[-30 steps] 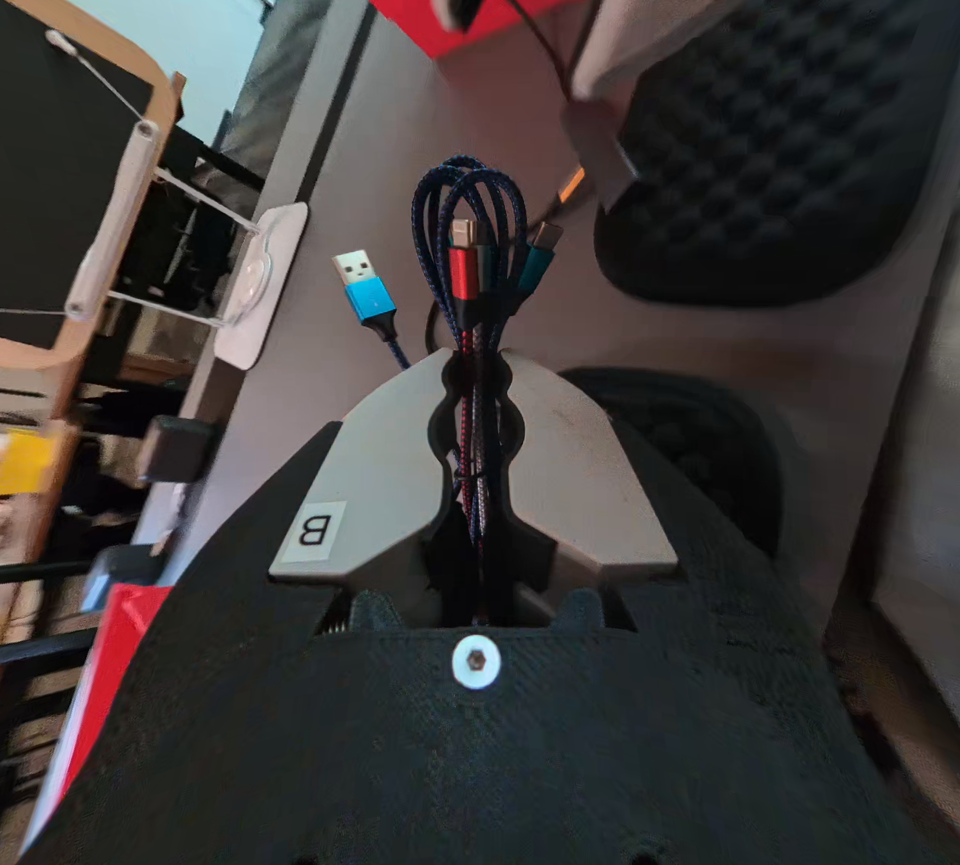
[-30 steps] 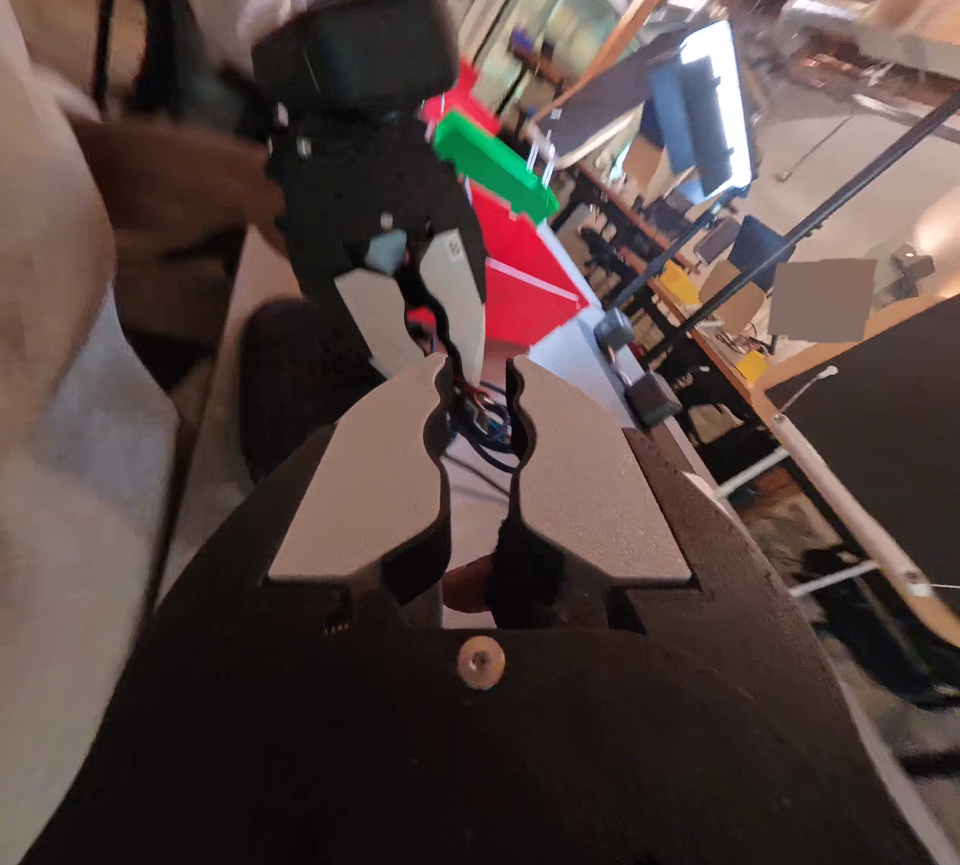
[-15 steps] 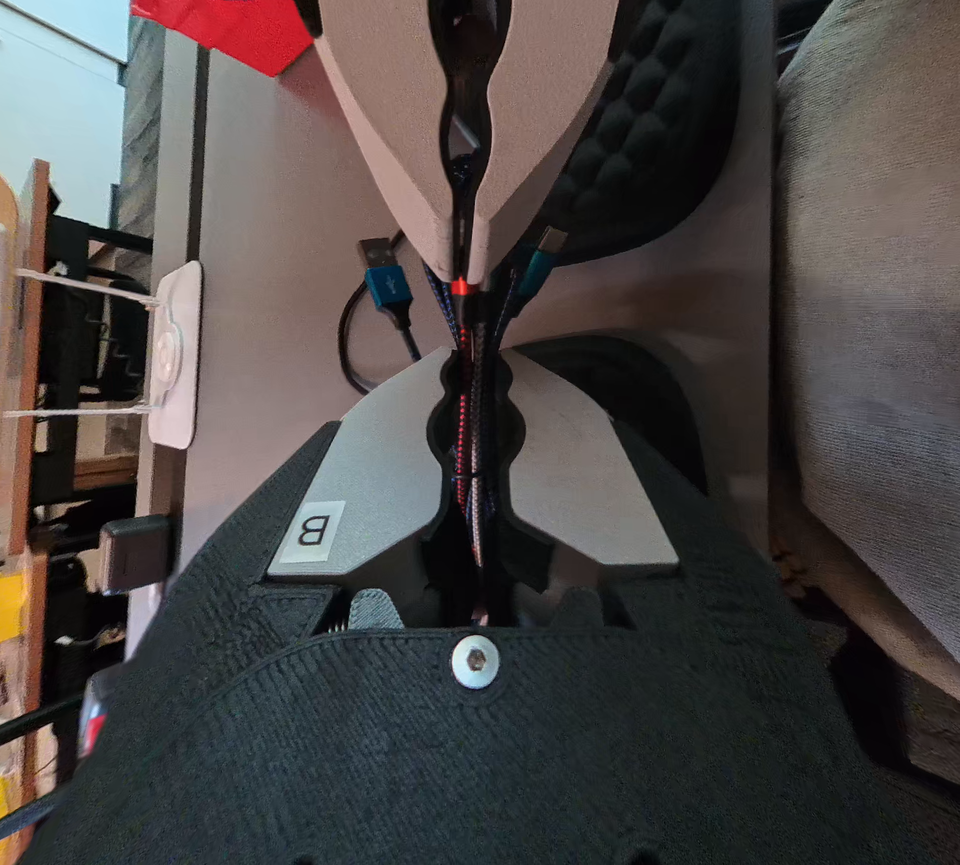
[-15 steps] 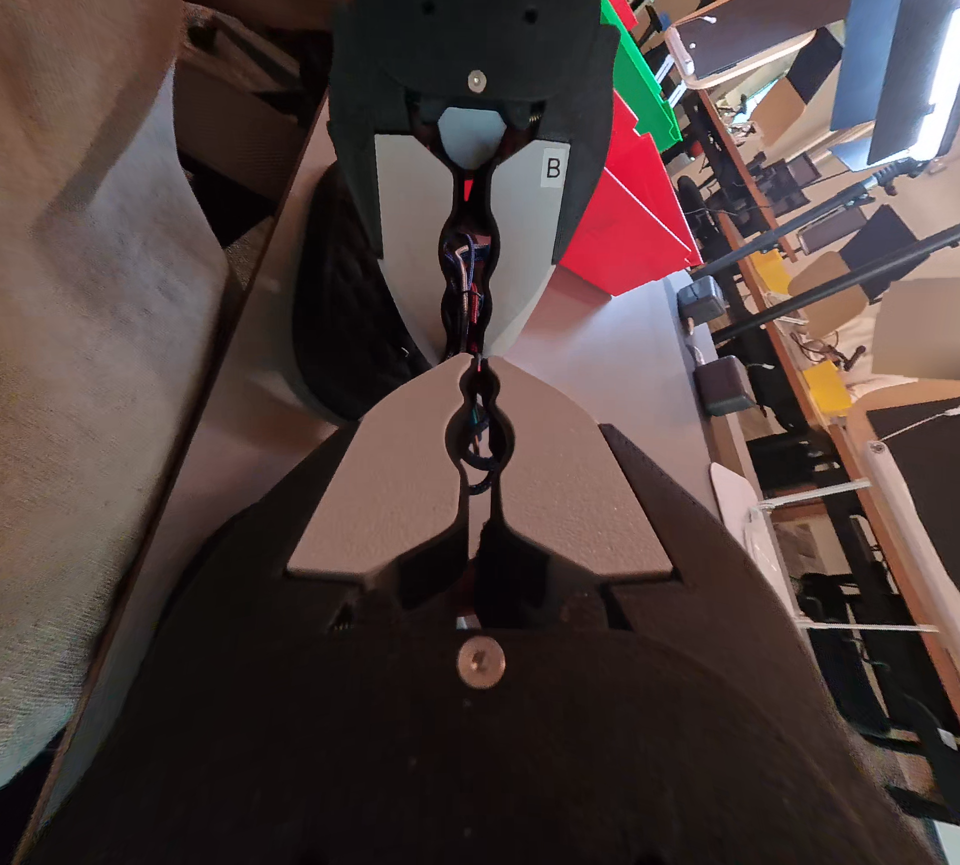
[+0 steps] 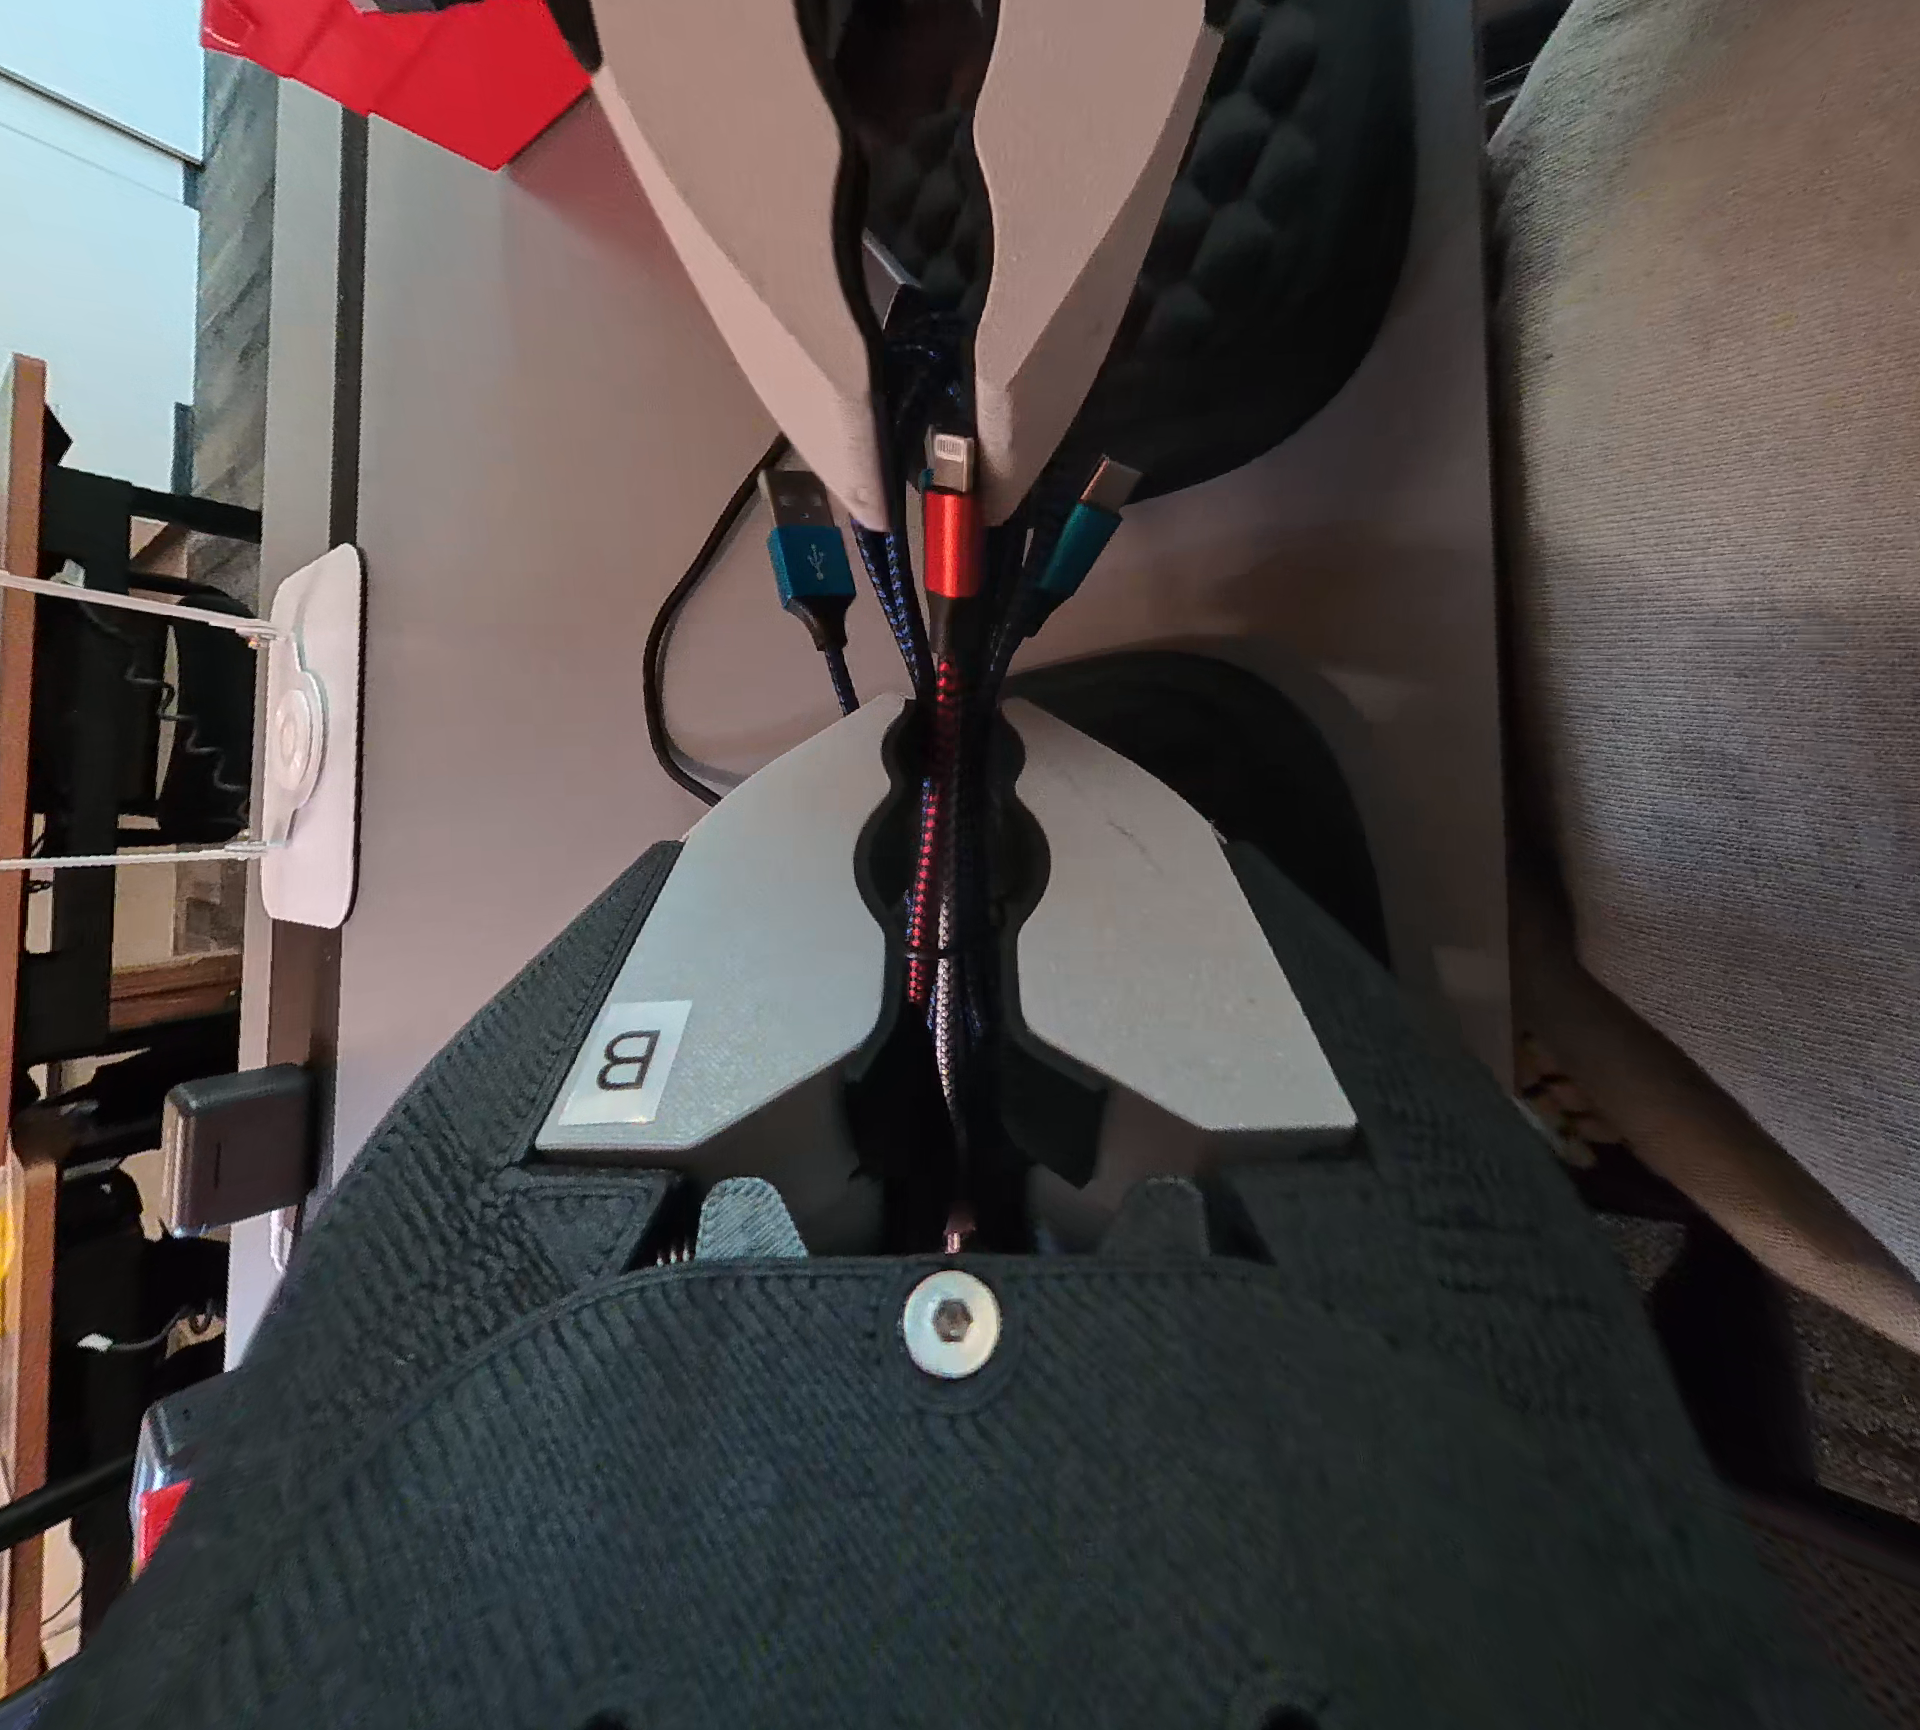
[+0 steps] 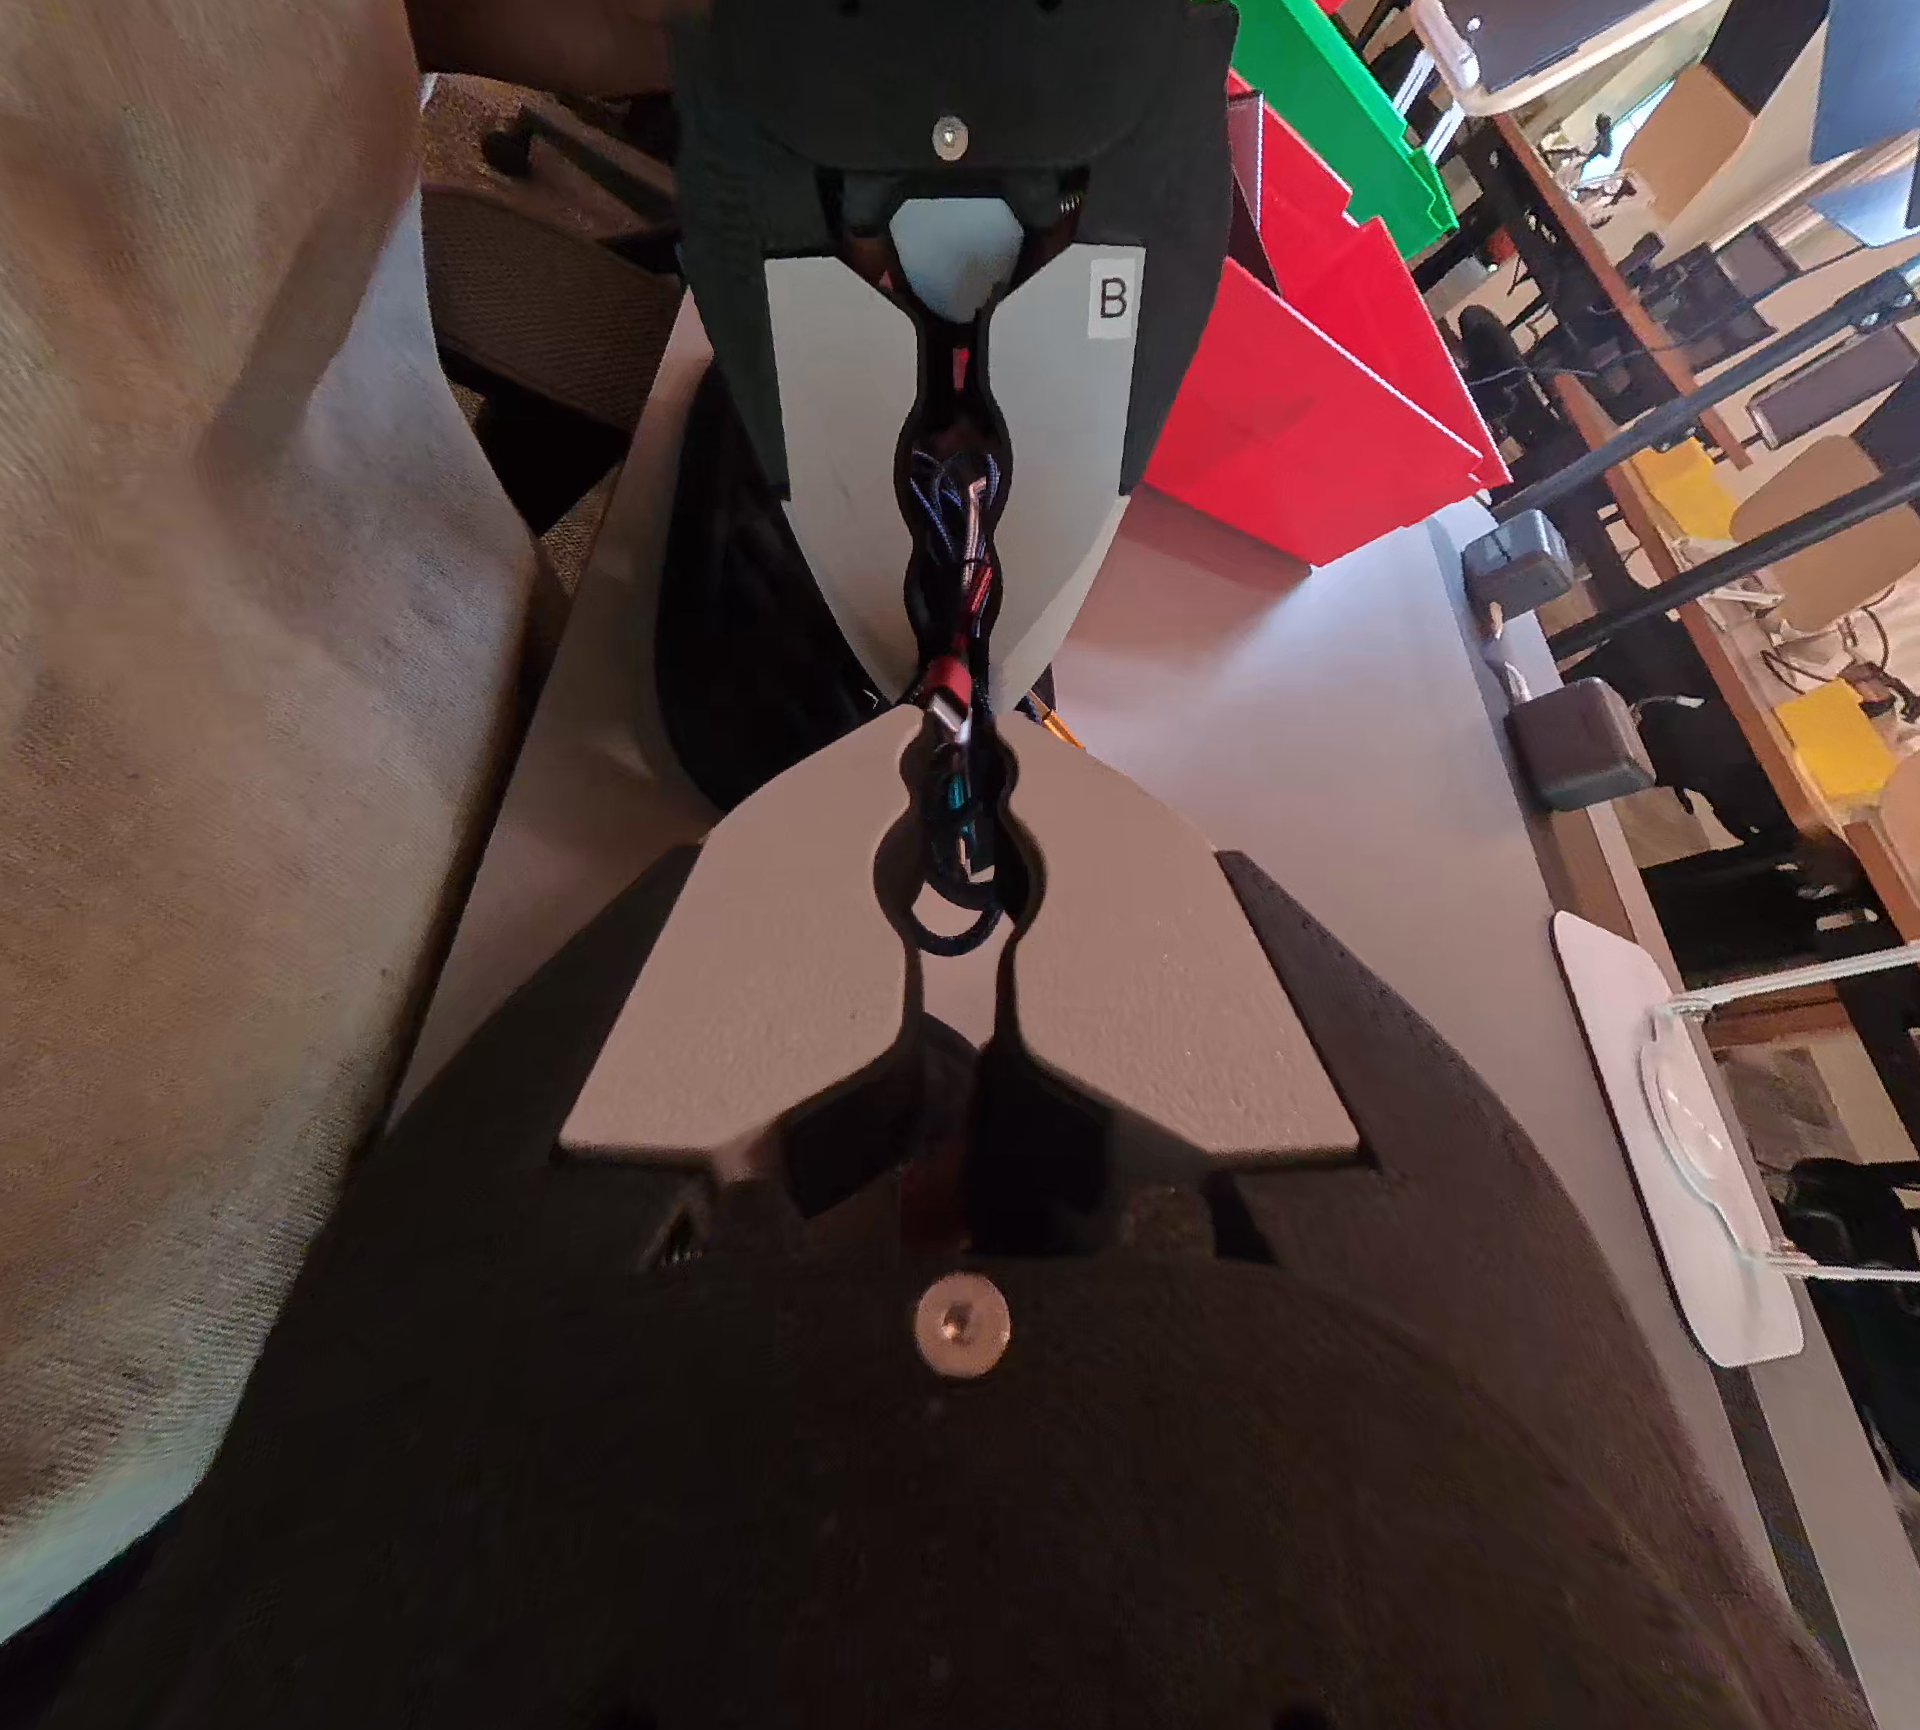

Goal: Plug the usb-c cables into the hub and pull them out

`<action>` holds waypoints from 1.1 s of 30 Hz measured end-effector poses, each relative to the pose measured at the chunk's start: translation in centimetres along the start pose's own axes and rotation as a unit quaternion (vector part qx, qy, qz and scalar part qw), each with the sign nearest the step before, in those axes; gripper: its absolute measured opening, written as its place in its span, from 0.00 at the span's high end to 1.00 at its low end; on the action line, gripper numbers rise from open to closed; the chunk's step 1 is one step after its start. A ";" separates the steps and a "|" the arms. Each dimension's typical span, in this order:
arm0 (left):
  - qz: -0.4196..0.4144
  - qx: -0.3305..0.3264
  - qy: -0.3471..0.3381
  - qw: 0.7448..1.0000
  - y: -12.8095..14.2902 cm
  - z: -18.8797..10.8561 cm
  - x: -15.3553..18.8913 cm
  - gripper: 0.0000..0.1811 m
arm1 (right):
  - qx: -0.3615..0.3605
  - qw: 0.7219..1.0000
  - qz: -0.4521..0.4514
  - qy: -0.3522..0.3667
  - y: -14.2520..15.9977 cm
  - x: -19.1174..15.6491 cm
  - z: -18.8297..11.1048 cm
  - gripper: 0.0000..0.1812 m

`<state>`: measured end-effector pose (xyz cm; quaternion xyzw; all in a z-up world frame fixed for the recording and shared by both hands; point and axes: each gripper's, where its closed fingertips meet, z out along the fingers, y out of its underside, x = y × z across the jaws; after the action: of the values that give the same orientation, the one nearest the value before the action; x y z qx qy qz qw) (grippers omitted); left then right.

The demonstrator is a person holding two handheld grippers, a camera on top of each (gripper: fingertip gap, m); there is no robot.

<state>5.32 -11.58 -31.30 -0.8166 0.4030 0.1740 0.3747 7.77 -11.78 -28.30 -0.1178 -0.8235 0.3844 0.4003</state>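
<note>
Left gripper [image 5: 951, 709]: jaws were closed tight on a bundle of braided cables [image 5: 940, 849], which ran up the narrow wavy slot between the two grey fingers.
Cable ends: just past the left fingertips the bundle fanned out; a red-sleeved plug [image 5: 953, 537] stood in the middle, a blue USB-A plug [image 5: 805, 548] splayed to one side and a teal USB-C plug [image 5: 1081, 542] to the other, both free in the air.
Right gripper [image 6: 961, 730]: jaws stood narrowly apart around the looped end of the same bundle; whether they pinched it I could not tell. Its tips met the left gripper's tips nose to nose, with almost no gap between them.
Red plug: its metal tip sat at the mouth of the right gripper's fingers.
Table [image 5: 540, 537]: grey surface lay beneath both grippers; the bare stretch ran toward the edge with the white stand base [image 5: 312, 735].
Black pads: one dimpled dark pad [image 5: 1247, 278] lay under the right gripper, near the table edge beside the beige cloth [image 5: 1714, 641], leaving little room there.
Hub: a grey hub-like box [image 6: 1579, 745] sat near the far table edge, well apart from the cables.
Red bins [image 6: 1299, 433]: these stood at the table's far end, behind the left gripper.
</note>
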 end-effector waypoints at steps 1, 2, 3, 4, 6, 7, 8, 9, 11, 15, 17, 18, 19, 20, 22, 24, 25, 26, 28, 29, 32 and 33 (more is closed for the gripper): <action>-0.003 0.003 -0.003 1.000 0.0 0.0 -0.1 0.94 | 0.001 1.000 -0.001 0.002 0.0 0.0 0.0 0.97; -0.007 0.006 -0.004 1.000 0.0 0.0 -0.2 0.94 | 0.002 1.000 -0.004 0.005 0.0 0.1 0.0 0.97; -0.012 0.011 -0.005 1.000 -0.1 -0.1 -0.3 0.94 | 0.004 1.000 -0.009 0.008 -0.1 0.2 0.0 0.98; -0.016 0.016 -0.006 1.000 -0.1 -0.1 -0.3 0.94 | 0.008 1.000 -0.013 0.013 -0.3 0.3 0.0 0.98; -0.025 0.023 -0.006 0.999 -0.2 -0.2 -0.4 0.94 | 0.027 0.999 -0.018 0.021 -1.2 0.4 -0.1 0.98; -0.026 0.026 -0.005 0.999 -0.2 -0.2 -0.4 0.94 | 0.038 0.999 -0.020 0.022 -1.7 0.4 -0.1 0.97; -0.026 0.026 -0.003 0.999 -0.2 -0.2 -0.4 0.94 | 0.047 0.998 -0.023 0.024 -2.1 0.4 0.0 0.98; -0.024 0.025 -0.002 0.999 -0.2 -0.2 -0.3 0.94 | 0.052 0.998 -0.026 0.025 -2.5 0.3 0.0 0.98; -0.018 0.020 0.001 1.000 -0.2 0.1 0.0 0.94 | 0.060 0.997 -0.031 0.026 -3.1 0.2 0.3 0.98; -0.021 0.020 0.016 0.999 -0.1 0.8 0.8 0.94 | 0.073 0.996 -0.036 0.023 -4.0 -0.3 1.0 0.99; -0.030 0.026 0.023 0.999 -0.1 1.0 0.9 0.94 | 0.079 0.996 -0.037 0.013 -4.5 -0.8 1.4 0.99; -0.036 0.031 0.027 0.999 -0.1 1.1 1.0 0.94 | 0.083 0.996 -0.037 0.008 -4.6 -1.0 1.6 0.99; -0.040 0.035 0.029 0.998 -0.1 1.2 1.0 0.94 | 0.084 0.996 -0.036 0.006 -4.7 -1.1 1.7 0.99; -0.043 0.039 0.029 0.998 -0.1 1.2 1.0 0.94 | 0.082 0.996 -0.036 0.011 -4.6 -1.0 1.7 0.99; -0.053 0.051 0.032 0.997 -0.1 1.1 1.0 0.94 | 0.070 0.997 -0.029 0.028 -3.8 0.0 0.9 0.99; -0.066 0.064 0.038 0.995 -0.2 0.9 1.0 0.94 | 0.041 0.998 0.001 0.037 -2.1 1.1 -0.8 0.93; -0.073 0.070 0.040 0.994 -0.2 0.9 1.0 0.94 | 0.021 0.999 0.025 0.035 -0.9 1.6 -1.8 0.88; -0.079 0.077 0.043 0.993 -0.2 0.9 1.0 0.94 | -0.002 0.998 0.048 0.039 0.5 2.2 -3.0 0.85; -0.089 0.086 0.050 0.991 -0.2 1.0 1.2 0.94 | -0.067 0.995 0.049 0.056 3.7 3.1 -4.9 0.84; -0.093 0.090 0.053 0.990 -0.1 1.1 1.2 0.94 | -0.111 0.992 0.035 0.056 5.4 3.1 -5.4 0.83; -0.107 0.100 0.058 0.988 -0.1 1.3 1.1 0.94 | -0.203 0.979 0.012 0.011 9.3 1.8 -5.1 0.81; -0.110 0.103 0.059 0.987 -0.1 1.4 1.2 0.94 | -0.215 0.977 0.001 -0.001 10.0 1.3 -4.6 0.80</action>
<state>6.13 -11.11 -32.84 -0.8218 0.3484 0.0407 0.4489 9.21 -1.88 -33.08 -0.2017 -0.8872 0.1995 0.3640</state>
